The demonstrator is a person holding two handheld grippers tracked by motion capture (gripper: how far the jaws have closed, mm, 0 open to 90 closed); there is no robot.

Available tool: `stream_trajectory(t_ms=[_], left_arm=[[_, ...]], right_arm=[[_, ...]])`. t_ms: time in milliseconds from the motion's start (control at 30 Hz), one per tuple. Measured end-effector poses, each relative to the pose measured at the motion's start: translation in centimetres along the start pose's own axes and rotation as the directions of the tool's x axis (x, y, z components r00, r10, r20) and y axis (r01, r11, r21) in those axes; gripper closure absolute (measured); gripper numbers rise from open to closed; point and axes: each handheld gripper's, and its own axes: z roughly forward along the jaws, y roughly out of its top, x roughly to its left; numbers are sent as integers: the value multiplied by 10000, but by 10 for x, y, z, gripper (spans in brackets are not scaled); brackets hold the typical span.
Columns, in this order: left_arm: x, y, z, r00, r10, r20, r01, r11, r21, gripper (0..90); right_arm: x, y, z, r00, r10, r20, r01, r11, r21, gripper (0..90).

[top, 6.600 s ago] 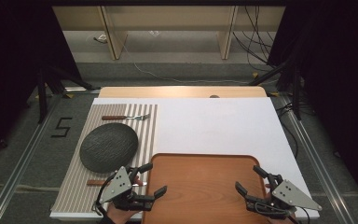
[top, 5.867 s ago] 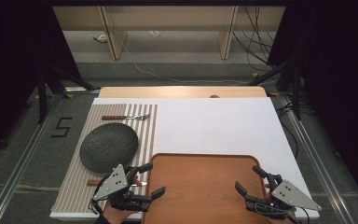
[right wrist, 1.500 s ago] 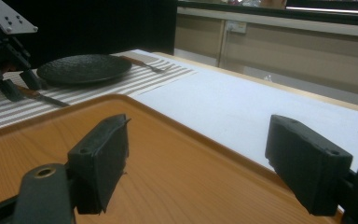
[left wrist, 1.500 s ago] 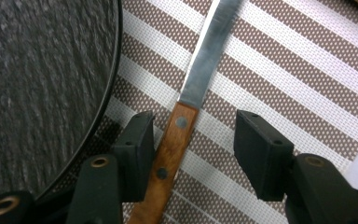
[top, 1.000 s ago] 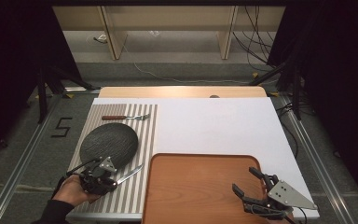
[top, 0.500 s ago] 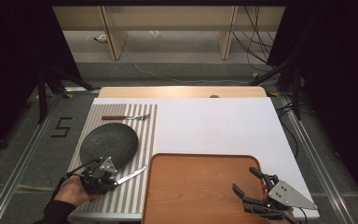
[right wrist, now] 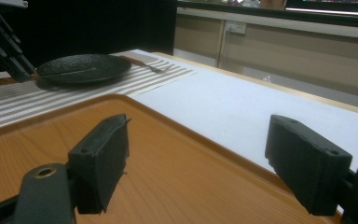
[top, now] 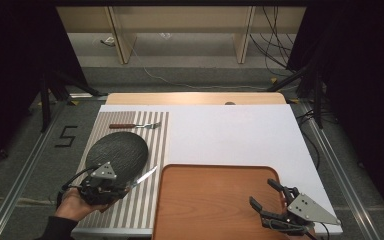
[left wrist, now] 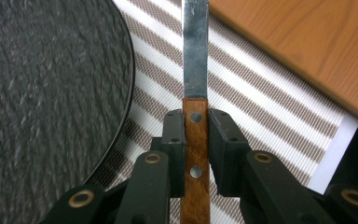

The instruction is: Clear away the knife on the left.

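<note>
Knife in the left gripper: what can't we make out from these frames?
- Knife tip: cut off by the top edge, left gripper view.
- Handle end: hidden under the left gripper, high view.
- Whether the blade touches the striped placemat: cannot tell, either view.

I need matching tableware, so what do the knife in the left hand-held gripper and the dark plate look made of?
Knife: bright metal blade, likely steel; glossy brown handle with two rivets, apparently wood. Plate: matt charcoal with a rough, rippled surface, possibly slate or stoneware; the look leaves it open.
</note>
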Motion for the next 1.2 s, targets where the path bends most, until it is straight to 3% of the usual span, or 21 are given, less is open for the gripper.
stream_trajectory(t_ms=[67, 233, 433, 733, 933, 1067, 1200], left_arm=[[0, 0, 0, 10000, -77, -14, 77, 10000, -23, 770], [1, 0, -1, 9991, -433, 4, 432, 9966, -701, 770], [-4, 4, -1, 9952, -817, 531, 895, 9819, -1669, 770], [-18, 11, -8, 9924, -754, 977, 995, 9573, -2714, 770], [-25, 14, -5, 9901, -725, 1200, 1064, 9459, -3064, 770], [-27, 16, -2, 9831, -892, 1601, 1396, 9304, -3388, 770], [-30, 18, 1, 9811, -911, 1708, 1464, 9266, -3465, 770]], right_arm=[[0, 0, 0, 10000, -11, 4, 11, 10000, 15, 226], [0, 0, 0, 10000, -6, 5, 6, 10000, 23, 226], [0, 0, 0, 10000, -2, 7, 2, 10000, 14, 226], [0, 0, 0, 10000, 3, 4, -3, 10000, 19, 226], [0, 0, 0, 10000, 7, -1, -7, 10000, 26, 226], [0, 0, 0, 10000, 1, -2, -1, 10000, 26, 226], [0, 0, 0, 10000, 6, 1, -6, 10000, 33, 226]])
